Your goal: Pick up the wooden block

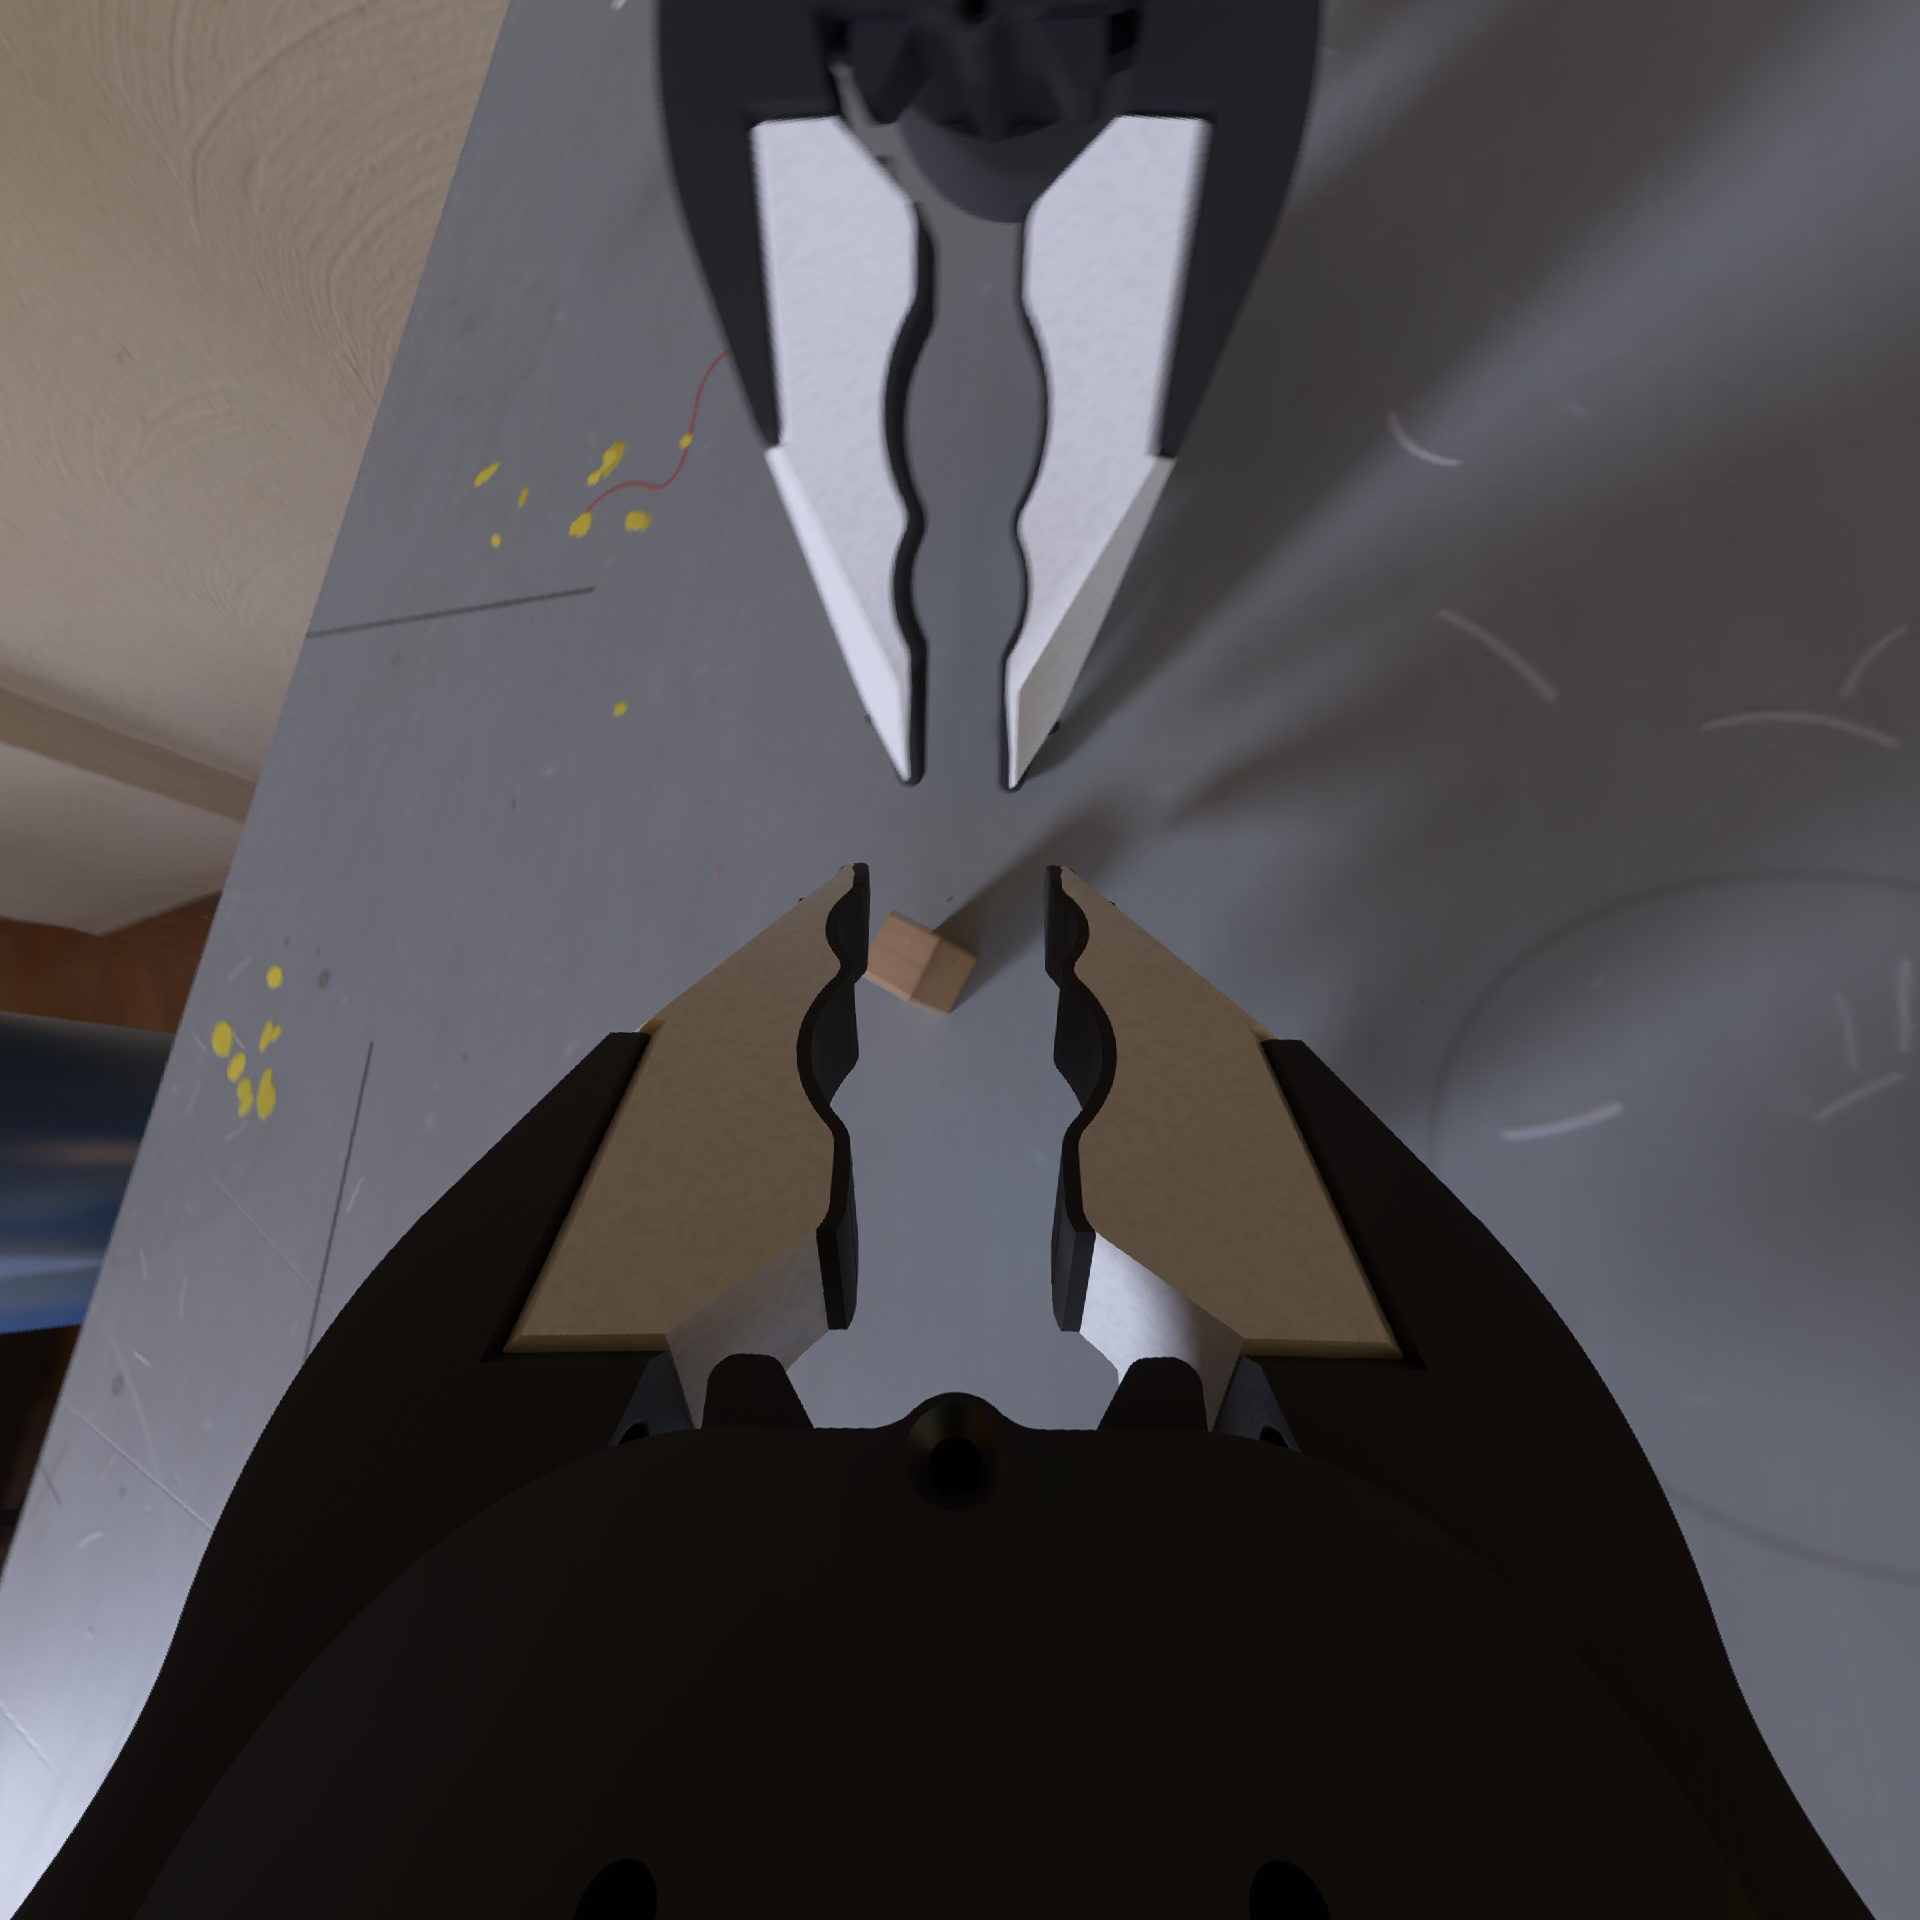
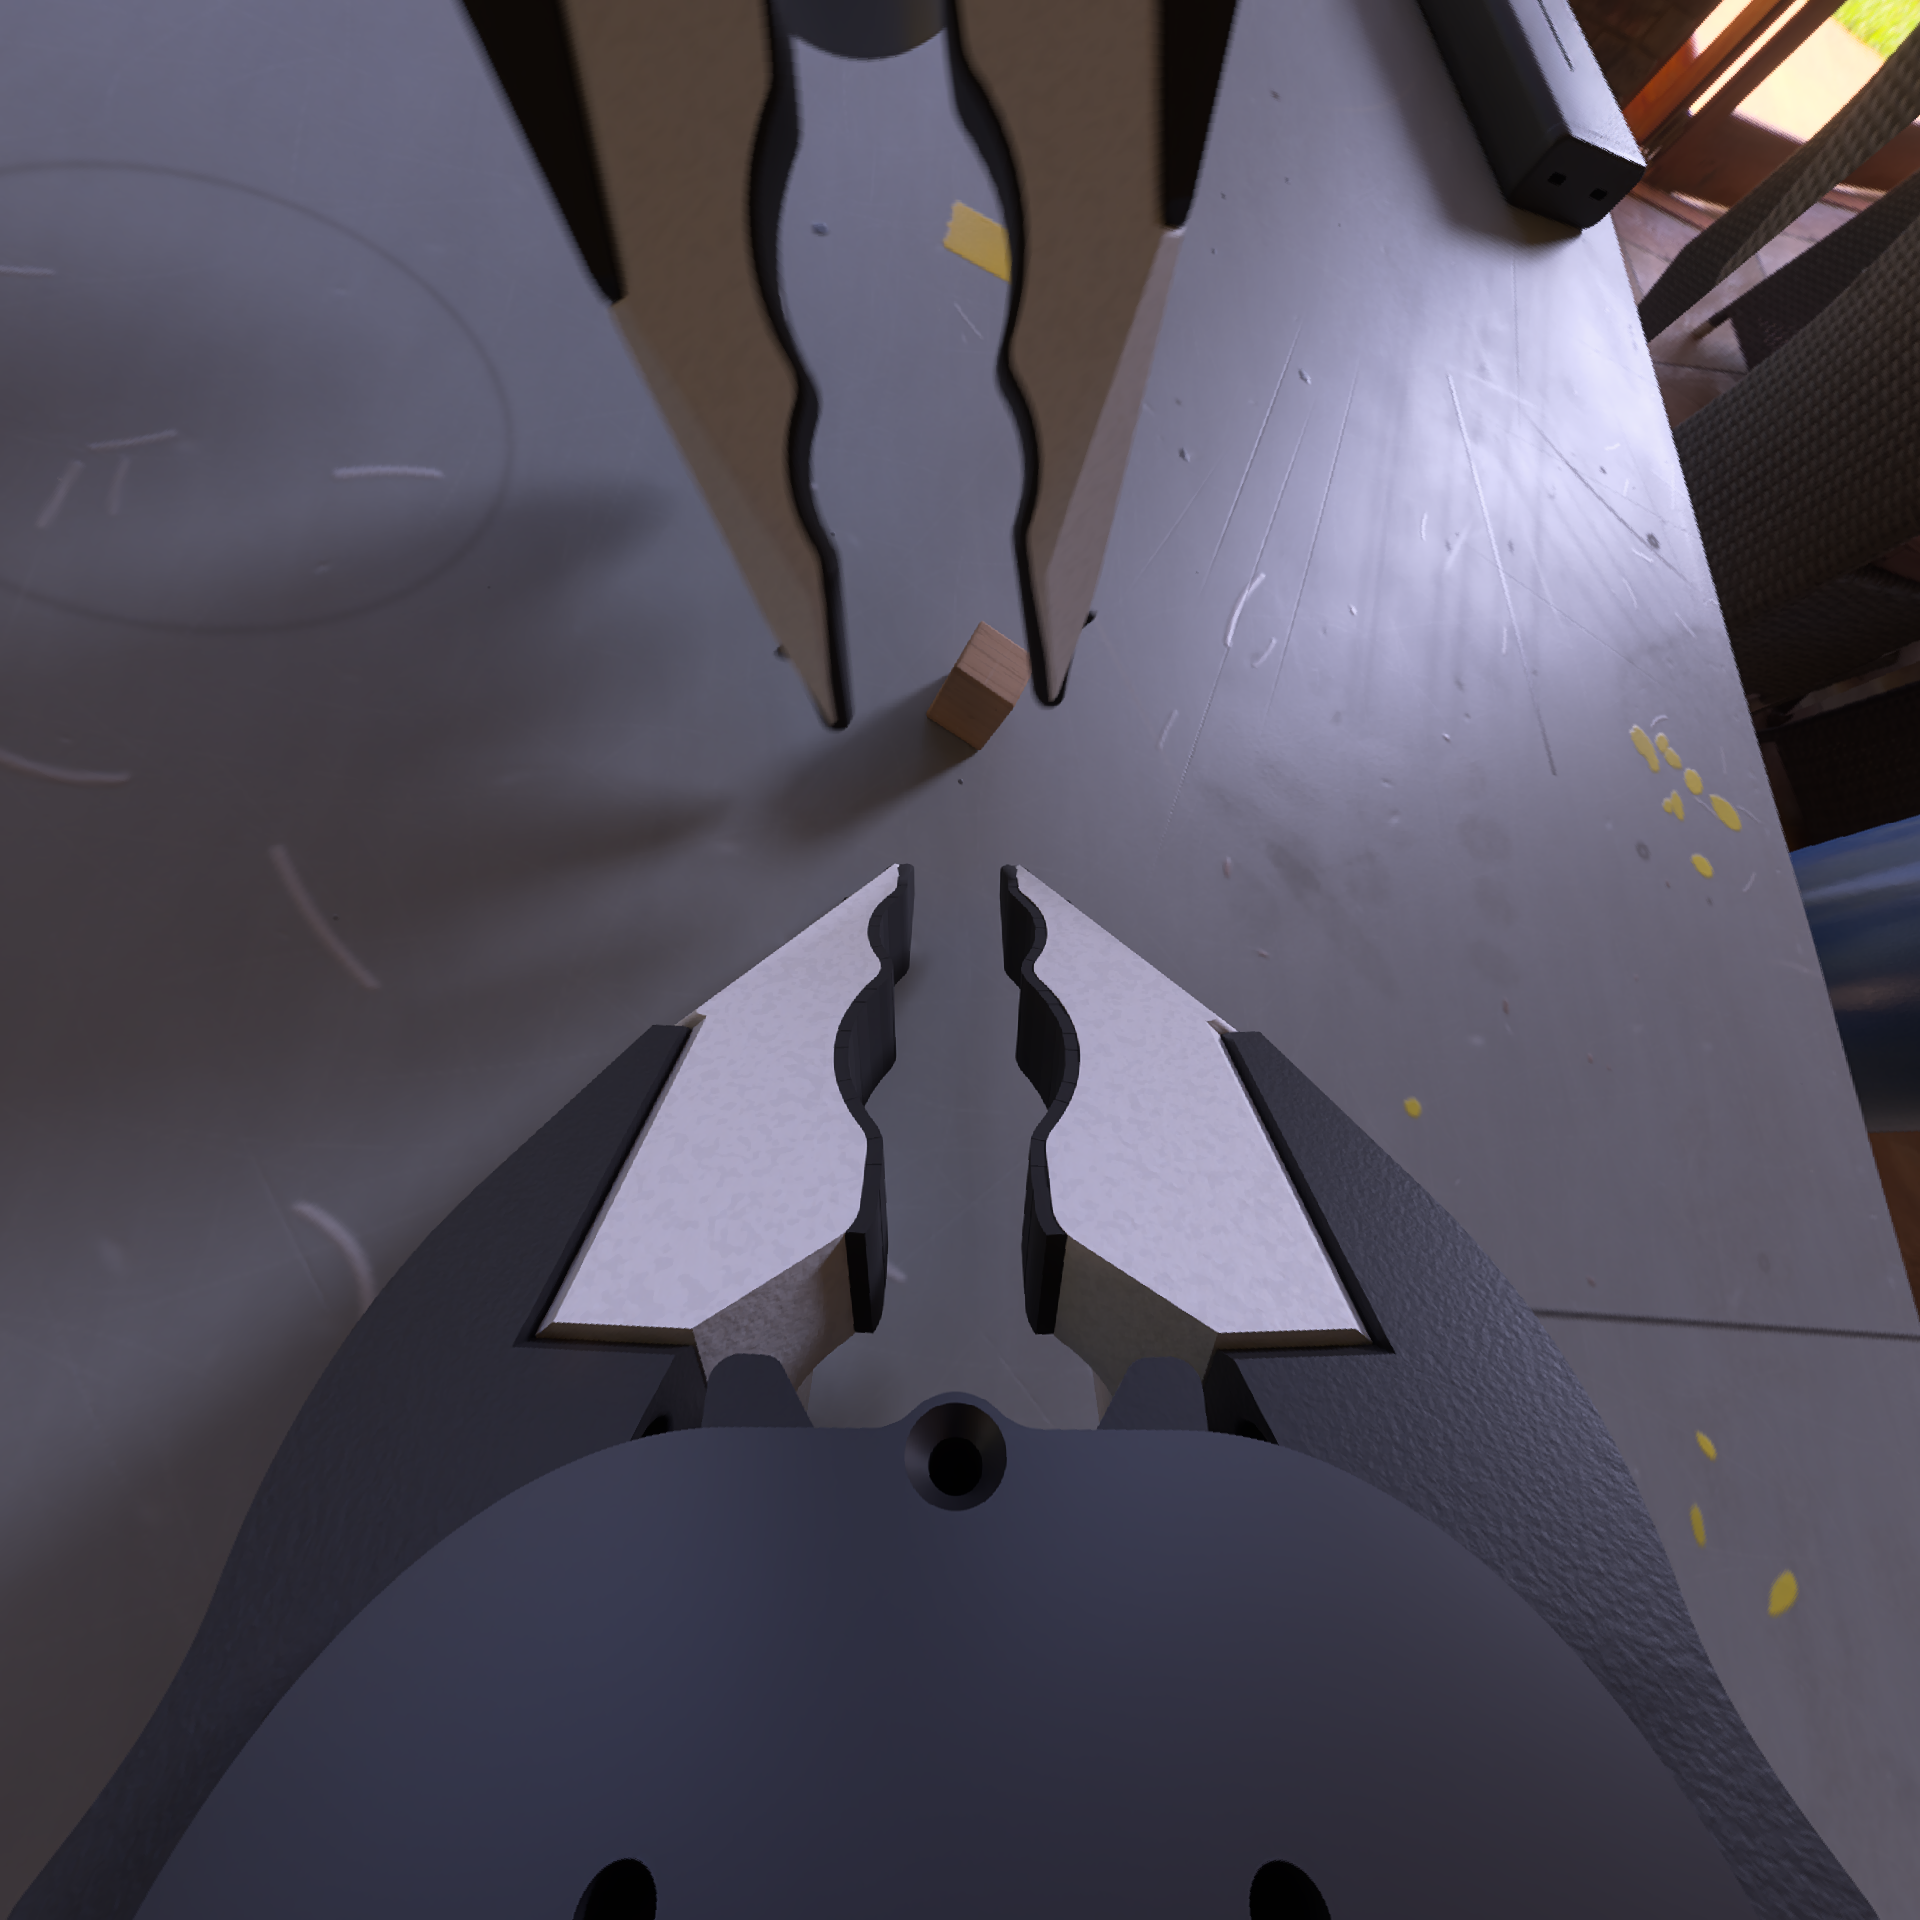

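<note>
A small wooden block (image 1: pixel 920 961) rests on the grey table (image 1: pixel 499 831). My left gripper (image 1: pixel 956 883), with tan fingers, is open with its tips low on either side of the block. The block lies close against the finger on the picture's left, and I cannot tell if they touch. My right gripper (image 1: pixel 961 777), with white fingers, faces it from across the block, empty, its jaws only narrowly apart. In the right wrist view the block (image 2: pixel 977 696) sits between the left gripper's tips (image 2: pixel 943 707), just beyond my right gripper (image 2: pixel 956 878).
A long black box (image 2: pixel 1538 125) lies at the table's far right edge. Dark wicker chairs (image 2: pixel 1818 416) and a blue object (image 2: pixel 1860 914) stand beyond that edge. A yellow scrap (image 2: pixel 977 239) and yellow specks (image 1: pixel 608 488) mark the table (image 2: pixel 1351 935).
</note>
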Tool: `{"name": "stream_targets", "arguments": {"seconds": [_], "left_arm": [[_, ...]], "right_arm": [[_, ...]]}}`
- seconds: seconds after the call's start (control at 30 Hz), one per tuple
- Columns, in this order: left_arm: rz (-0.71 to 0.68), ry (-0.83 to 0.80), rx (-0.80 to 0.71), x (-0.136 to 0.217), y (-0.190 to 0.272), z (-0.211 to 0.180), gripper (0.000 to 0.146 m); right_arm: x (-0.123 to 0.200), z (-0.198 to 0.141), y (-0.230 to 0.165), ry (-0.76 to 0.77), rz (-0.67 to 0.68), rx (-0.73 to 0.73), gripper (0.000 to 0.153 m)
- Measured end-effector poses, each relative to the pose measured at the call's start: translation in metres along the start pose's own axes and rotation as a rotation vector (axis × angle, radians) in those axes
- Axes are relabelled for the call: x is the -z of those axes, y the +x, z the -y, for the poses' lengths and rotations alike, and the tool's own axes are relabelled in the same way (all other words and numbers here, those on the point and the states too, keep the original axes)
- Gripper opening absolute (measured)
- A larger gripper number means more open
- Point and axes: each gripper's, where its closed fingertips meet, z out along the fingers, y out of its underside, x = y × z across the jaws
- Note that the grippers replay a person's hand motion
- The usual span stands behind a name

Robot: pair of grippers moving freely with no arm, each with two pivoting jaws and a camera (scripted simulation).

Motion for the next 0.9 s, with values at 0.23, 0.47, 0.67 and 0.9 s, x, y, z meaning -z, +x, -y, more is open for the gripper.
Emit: {"name": "stream_targets", "arguments": {"seconds": [0.23,0.47,0.67,0.9], "left_arm": [[-0.143,-0.081,0.072,-0.003,-0.01,-0.019,0.029],[-0.229,-0.104,0.068,-0.009,-0.007,-0.017,0.02],[-0.227,-0.135,0.056,-0.005,-0.009,-0.02,0.026],[-0.379,-0.138,-0.001,-0.001,-0.003,-0.021,0.029]], "right_arm": [[0.003,0.0,0.001,0.021,0.014,-0.02,0.021],[0.012,0.002,0.004,0.079,0.009,-0.039,0.022],[0.02,0.006,0.004,0.132,0.025,-0.058,0.022],[0.024,0.009,0.0,0.168,0.058,-0.049,0.021]]}}
